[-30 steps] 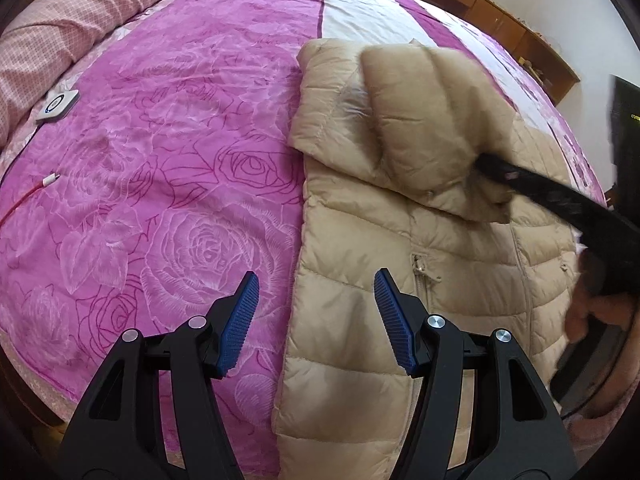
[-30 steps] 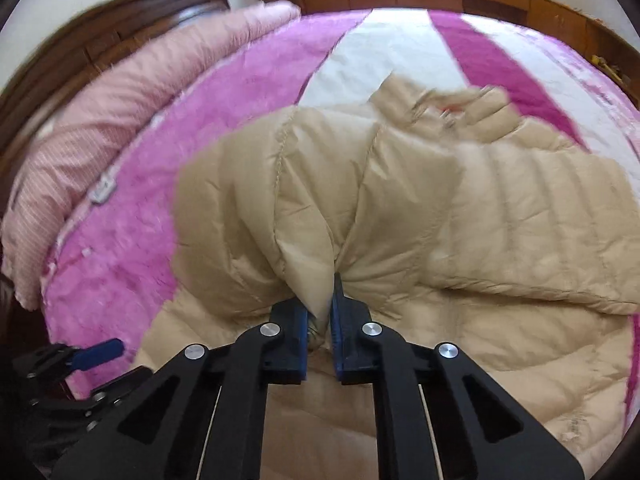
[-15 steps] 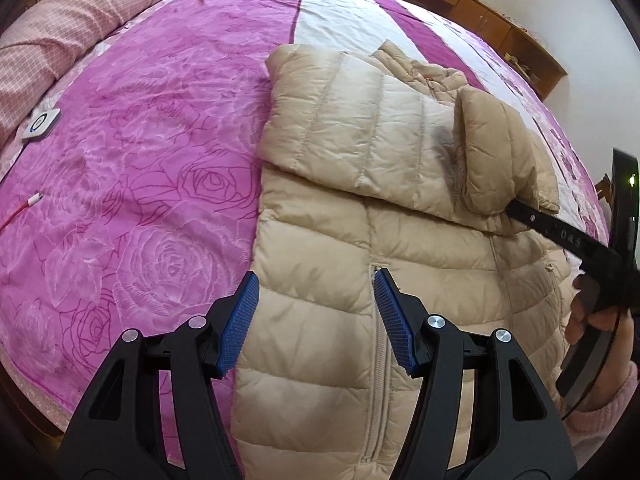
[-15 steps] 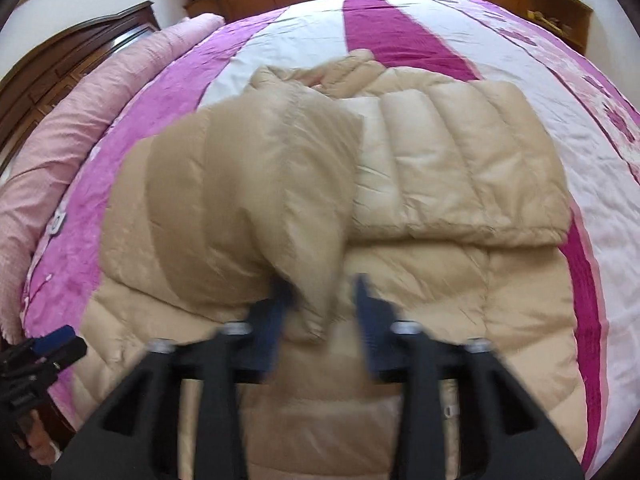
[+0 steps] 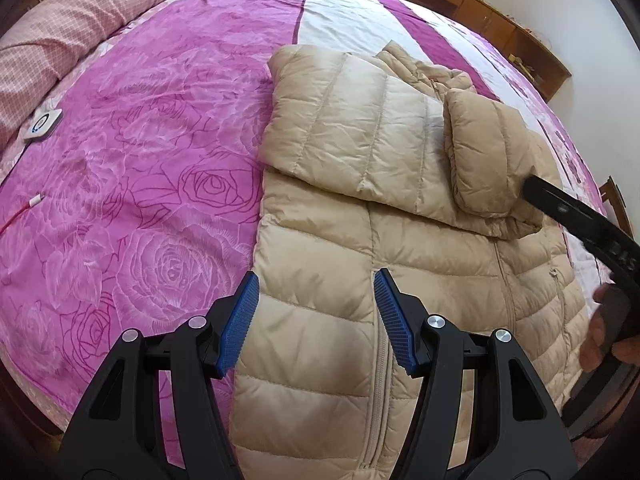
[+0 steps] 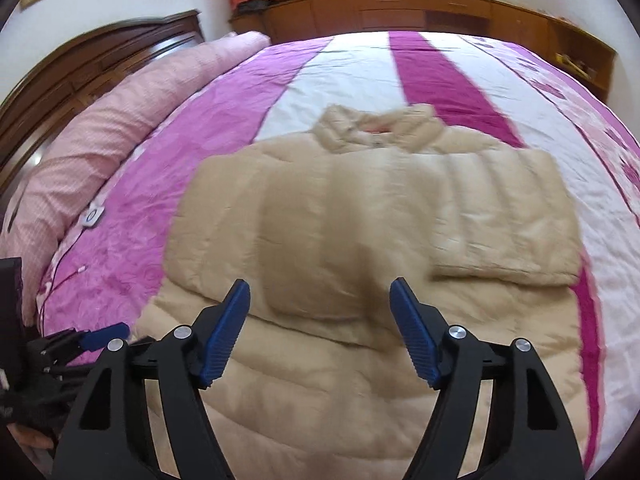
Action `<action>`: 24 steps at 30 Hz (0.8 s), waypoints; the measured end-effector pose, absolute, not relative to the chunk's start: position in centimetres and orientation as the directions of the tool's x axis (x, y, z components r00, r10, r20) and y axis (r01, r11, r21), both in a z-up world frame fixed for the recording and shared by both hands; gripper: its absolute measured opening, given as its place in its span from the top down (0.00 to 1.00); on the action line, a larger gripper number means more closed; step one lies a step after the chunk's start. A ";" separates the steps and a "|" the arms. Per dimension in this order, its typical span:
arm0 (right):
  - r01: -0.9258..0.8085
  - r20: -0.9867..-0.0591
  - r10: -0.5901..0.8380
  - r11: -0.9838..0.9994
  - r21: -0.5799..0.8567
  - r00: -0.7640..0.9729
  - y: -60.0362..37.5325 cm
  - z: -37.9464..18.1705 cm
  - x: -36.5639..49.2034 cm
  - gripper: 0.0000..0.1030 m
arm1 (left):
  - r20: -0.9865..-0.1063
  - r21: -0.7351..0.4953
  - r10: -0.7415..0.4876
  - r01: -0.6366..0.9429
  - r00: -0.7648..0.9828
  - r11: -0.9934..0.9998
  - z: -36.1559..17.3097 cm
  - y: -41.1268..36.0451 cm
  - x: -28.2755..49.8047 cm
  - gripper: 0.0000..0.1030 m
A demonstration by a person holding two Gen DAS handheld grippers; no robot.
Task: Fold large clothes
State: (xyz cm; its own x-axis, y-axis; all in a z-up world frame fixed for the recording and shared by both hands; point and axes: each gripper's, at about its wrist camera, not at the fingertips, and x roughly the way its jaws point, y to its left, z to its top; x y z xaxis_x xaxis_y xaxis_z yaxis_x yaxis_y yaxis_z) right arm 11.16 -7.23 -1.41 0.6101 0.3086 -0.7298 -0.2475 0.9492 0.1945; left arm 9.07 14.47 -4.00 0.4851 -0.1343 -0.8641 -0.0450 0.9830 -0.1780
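Beige down jacket (image 5: 340,280) is laid flat on the magenta rose-print bedspread (image 5: 140,160), collar (image 6: 376,128) toward the wooden cabinets (image 6: 400,8). Both sleeves are folded across the chest; one cuff (image 5: 488,160) is doubled over on top. Left gripper (image 5: 316,320) is held spread over the lower zipper (image 5: 380,360), nothing pinched. Right gripper (image 6: 320,328) is likewise spread wide, empty, above the folded sleeve. Rolled pink quilt (image 6: 120,140) is seen along the headboard (image 6: 80,60).

One partial marking

"DAS" in pale letters on the right hand-held gripper's (image 5: 568,210) black arm; any further letters are cut off.
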 end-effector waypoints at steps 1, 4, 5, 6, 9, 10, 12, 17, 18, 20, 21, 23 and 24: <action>-0.255 -0.732 0.313 0.947 0.194 0.606 -6.5 -1.7 11.5 0.29 | -0.865 -0.176 -0.132 -0.046 0.485 0.983 -4.0 14.5 9.1 0.42; -0.263 -0.754 0.295 0.950 0.168 0.586 -4.2 -3.0 12.9 0.27 | -0.865 -0.174 -0.129 -0.049 0.484 0.983 -4.1 14.6 9.0 0.42; -0.260 -0.762 0.278 0.954 0.148 0.585 -3.8 -3.4 13.2 0.27 | -0.865 -0.174 -0.129 -0.050 0.484 0.984 -4.1 14.6 9.0 0.42; -0.255 -0.770 0.252 0.960 0.119 0.586 -3.4 -3.8 13.6 0.27 | -0.865 -0.173 -0.128 -0.049 0.485 0.984 -4.1 14.6 9.0 0.42; -0.249 -0.782 0.228 0.964 0.097 0.580 -3.2 -4.7 14.2 0.27 | -0.864 -0.169 -0.126 -0.046 0.488 0.984 -4.1 14.7 8.9 0.42; -0.248 -0.786 0.224 0.964 0.093 0.576 -3.3 -5.1 14.4 0.29 | -0.864 -0.168 -0.124 -0.046 0.489 0.985 -4.1 14.7 8.9 0.42; -0.242 -0.794 0.207 0.967 0.078 0.572 -3.5 -5.6 14.6 0.45 | -0.860 -0.173 -0.129 -0.045 0.494 0.984 -4.1 14.8 9.0 0.42; -0.237 -0.792 0.237 0.964 0.121 0.562 -5.0 -5.9 14.5 0.80 | -0.849 -0.185 -0.145 -0.030 0.508 0.982 -3.7 14.3 9.0 0.42; -0.239 -0.783 0.251 0.962 0.135 0.568 -5.5 -5.5 14.4 0.82 | -0.847 -0.183 -0.146 -0.022 0.511 0.983 -3.5 14.1 9.0 0.42; -0.239 -0.763 0.274 0.958 0.161 0.585 -6.4 -4.5 14.0 0.84 | -0.844 -0.176 -0.147 -0.009 0.515 0.984 -3.3 13.7 9.3 0.42; -0.239 -0.747 0.287 0.955 0.175 0.600 -7.1 -3.7 13.7 0.85 | -0.843 -0.175 -0.148 -0.005 0.518 0.984 -3.2 13.6 9.4 0.42; -0.234 -0.724 0.297 0.953 0.190 0.622 -8.4 -2.4 13.3 0.85 | -0.840 -0.174 -0.150 0.003 0.522 0.985 -2.9 13.2 9.8 0.42; -0.227 -0.708 0.302 0.953 0.201 0.638 -9.6 -1.4 13.1 0.85 | -0.838 -0.173 -0.151 0.007 0.524 0.985 -2.8 13.0 10.0 0.42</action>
State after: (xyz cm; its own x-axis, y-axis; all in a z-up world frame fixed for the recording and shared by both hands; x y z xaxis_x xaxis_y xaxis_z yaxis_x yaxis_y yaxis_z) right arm 13.11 -9.57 -1.42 0.6380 0.3019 -0.7084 -0.2274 0.9528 0.2013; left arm 10.01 13.05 -2.80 0.5242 -0.1515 -0.8380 0.0073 0.9848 -0.1734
